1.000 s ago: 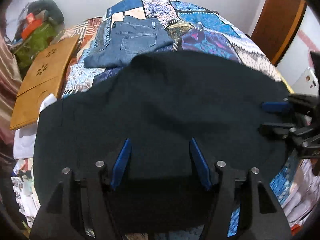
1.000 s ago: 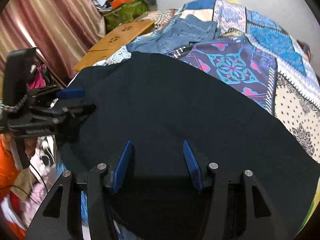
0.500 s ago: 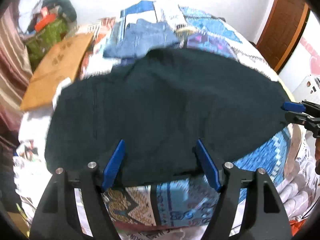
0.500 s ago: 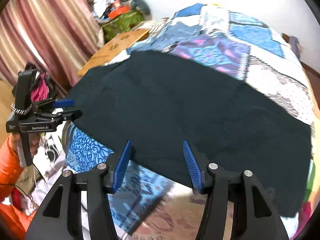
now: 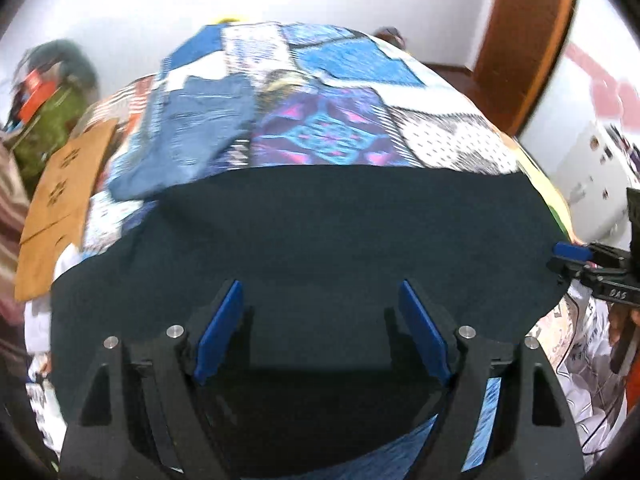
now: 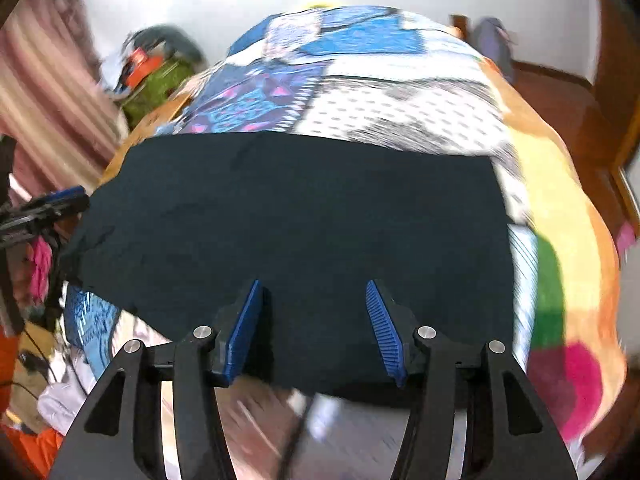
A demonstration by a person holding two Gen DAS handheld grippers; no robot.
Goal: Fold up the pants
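The dark pants (image 5: 344, 248) now lie as a flatter, straighter-edged rectangle across the near end of the bed (image 5: 448, 140), where a second ago they formed a rounded spread reaching to the folded jeans (image 5: 200, 128). More patchwork bedspread now shows beyond their far edge. The left hand-held gripper (image 5: 320, 332) and the right hand-held gripper (image 6: 316, 328) have drawn back toward the near hem, jaws parted as before. Both views have tilted and blurred.

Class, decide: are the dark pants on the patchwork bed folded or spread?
Cannot tell for certain. The dark pants lie as one flat, smooth panel across the patchwork bedspread; no separate legs show.
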